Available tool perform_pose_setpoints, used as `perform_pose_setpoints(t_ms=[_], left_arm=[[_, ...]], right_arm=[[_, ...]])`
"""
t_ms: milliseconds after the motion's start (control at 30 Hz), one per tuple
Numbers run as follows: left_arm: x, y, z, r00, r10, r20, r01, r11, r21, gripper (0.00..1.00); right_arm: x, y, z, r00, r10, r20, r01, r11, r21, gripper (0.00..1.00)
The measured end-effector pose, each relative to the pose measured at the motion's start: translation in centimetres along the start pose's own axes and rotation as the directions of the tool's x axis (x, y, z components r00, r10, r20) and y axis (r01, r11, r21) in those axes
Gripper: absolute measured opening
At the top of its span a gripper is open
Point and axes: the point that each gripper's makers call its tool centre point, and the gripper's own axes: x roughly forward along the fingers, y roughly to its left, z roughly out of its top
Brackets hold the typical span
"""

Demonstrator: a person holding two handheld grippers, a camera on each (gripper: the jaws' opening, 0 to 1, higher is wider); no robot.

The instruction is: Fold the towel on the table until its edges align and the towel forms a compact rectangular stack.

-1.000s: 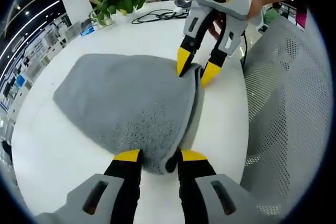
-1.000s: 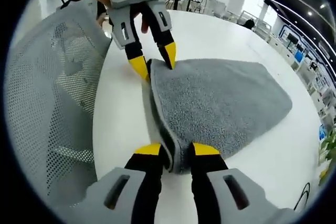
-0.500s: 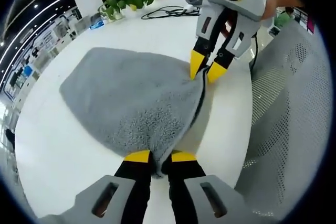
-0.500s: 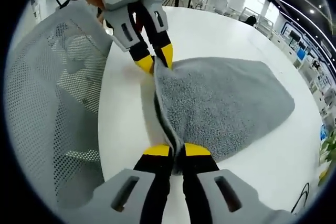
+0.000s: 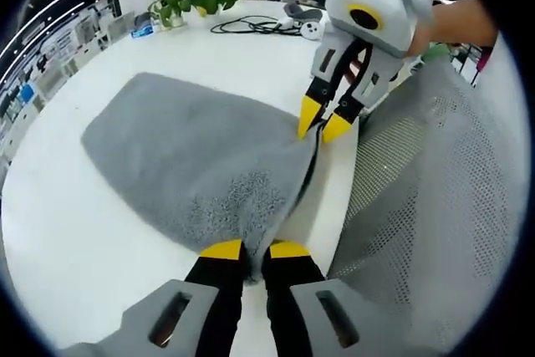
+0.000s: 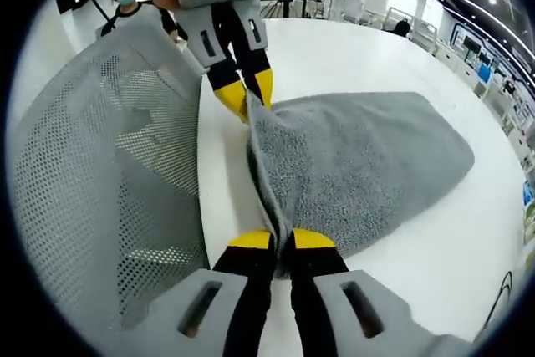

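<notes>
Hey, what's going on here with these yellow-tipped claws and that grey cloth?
A person is folding a grey towel on a white table with two hand-held grippers. The left gripper is shut on one corner of the towel, and the right gripper is shut on the next corner along the same edge, near a mesh chair. That edge looks lifted and stretched between them; the rest of the towel lies flat on the table. The fold isn't finished yet.
</notes>
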Motion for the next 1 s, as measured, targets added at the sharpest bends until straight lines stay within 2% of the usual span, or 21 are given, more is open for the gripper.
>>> perform_pose_setpoints(t_ms=[233,433,633,900,1000], left_arm=[[-1.8,-0.3,1.3,0.999,-0.018,0.042,0.018,1.0,0.002,0.08],[-3.7,0.3,3.0,0.996,-0.015,0.086,0.015,1.0,0.006,0.08],[-4.7,0.6,3.8,0.995,-0.013,0.103,0.013,1.0,0.006,0.08],[-4.6,1.2,3.9,0.994,0.003,0.11,-0.004,1.0,0.013,0.09],[-5.1,1.9,4.9,0.992,0.019,0.124,-0.02,1.0,0.009,0.08]], right_arm=[[-1.8,0.5,1.1,0.999,0.013,0.033,-0.014,1.0,0.011,0.04],[-3.5,0.1,2.6,0.999,0.016,0.048,-0.016,1.0,-0.004,0.04],[-4.7,-0.7,4.0,0.997,0.017,0.081,-0.018,1.0,0.008,0.04],[-6.1,-2.7,6.1,0.989,-0.013,0.148,-0.003,0.994,0.112,0.04],[-6.4,-3.3,6.5,0.988,-0.022,0.153,0.004,0.993,0.121,0.04]])
